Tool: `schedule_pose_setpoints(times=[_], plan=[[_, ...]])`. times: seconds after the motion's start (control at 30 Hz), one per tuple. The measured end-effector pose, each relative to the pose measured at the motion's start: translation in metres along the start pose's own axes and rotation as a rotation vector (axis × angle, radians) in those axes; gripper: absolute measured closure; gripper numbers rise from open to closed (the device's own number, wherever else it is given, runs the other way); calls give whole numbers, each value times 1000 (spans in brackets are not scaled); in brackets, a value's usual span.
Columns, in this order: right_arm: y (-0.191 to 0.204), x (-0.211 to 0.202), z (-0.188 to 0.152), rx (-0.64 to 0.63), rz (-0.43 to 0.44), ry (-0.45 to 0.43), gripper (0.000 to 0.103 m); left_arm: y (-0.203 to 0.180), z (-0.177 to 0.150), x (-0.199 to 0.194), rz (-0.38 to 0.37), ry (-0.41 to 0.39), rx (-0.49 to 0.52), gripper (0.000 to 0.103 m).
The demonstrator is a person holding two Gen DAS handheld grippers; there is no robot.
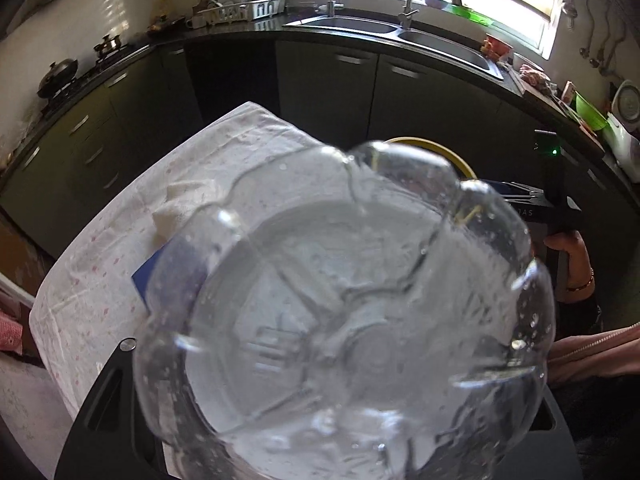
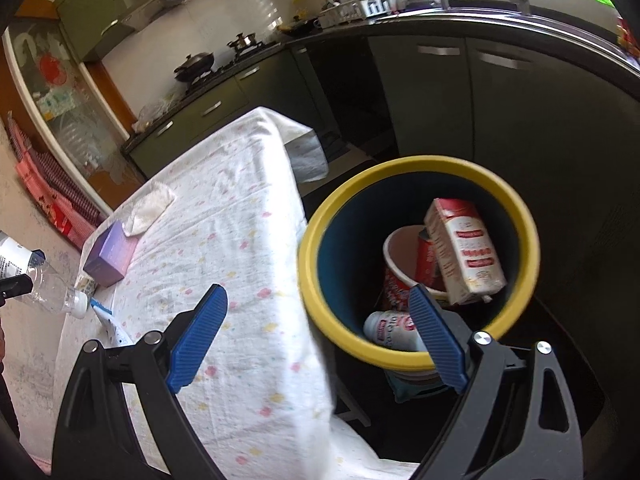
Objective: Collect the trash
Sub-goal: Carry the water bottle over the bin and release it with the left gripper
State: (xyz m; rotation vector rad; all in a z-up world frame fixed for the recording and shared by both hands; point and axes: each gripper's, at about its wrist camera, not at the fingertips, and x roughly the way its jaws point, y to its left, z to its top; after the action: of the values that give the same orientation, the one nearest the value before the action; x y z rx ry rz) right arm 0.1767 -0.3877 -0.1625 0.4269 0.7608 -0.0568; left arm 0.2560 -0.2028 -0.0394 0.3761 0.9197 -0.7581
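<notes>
The left claw [image 1: 348, 360] grips a clear plastic bottle [image 1: 344, 312], whose lobed base fills most of the left wrist view and hides the claw's fingers; droplets cling to the inside of the plastic. In the right wrist view the same bottle shows at the far left edge, held above the near end of the tabletop [image 2: 224, 248] with its white cap tilted downward.

The right claw [image 2: 320, 340] stands open and empty, its blue ribbed pads [image 2: 200, 332] spread wide, one over the flowered white cloth and the other across the near rim of the bin [image 2: 400, 166].

The bin, dark blue inside with a yellow rim, stands just beside the tabletop's edge. Already in it lie a red-and-white carton [image 2: 464, 252], a red-patterned paper cup [image 2: 404, 268] and a small white bottle [image 2: 390, 330].

On the tabletop remain a purple box [image 2: 112, 254], with a folded white cloth [image 2: 150, 208] just beyond it, and a blue-and-white wrapper [image 2: 110, 322] near the held bottle's cap.

Behind, dark green kitchen cabinets [image 1: 328, 80] run beneath a double sink [image 1: 400, 32].
</notes>
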Motion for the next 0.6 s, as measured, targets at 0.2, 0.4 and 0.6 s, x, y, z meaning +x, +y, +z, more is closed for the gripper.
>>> schedule_pose_setpoints(times=[0.2,0.4,0.6], plan=[[-48,-28,3,86,-33,-64,16,-55,71,35,-97,-16,122,39],[-92,-40,-3,165,-63,-78,16,-111,134,98,-195,16,212,39],[-123,-42,-13,221,-72,-70,16,-143,162,192,-185,126,221,39]])
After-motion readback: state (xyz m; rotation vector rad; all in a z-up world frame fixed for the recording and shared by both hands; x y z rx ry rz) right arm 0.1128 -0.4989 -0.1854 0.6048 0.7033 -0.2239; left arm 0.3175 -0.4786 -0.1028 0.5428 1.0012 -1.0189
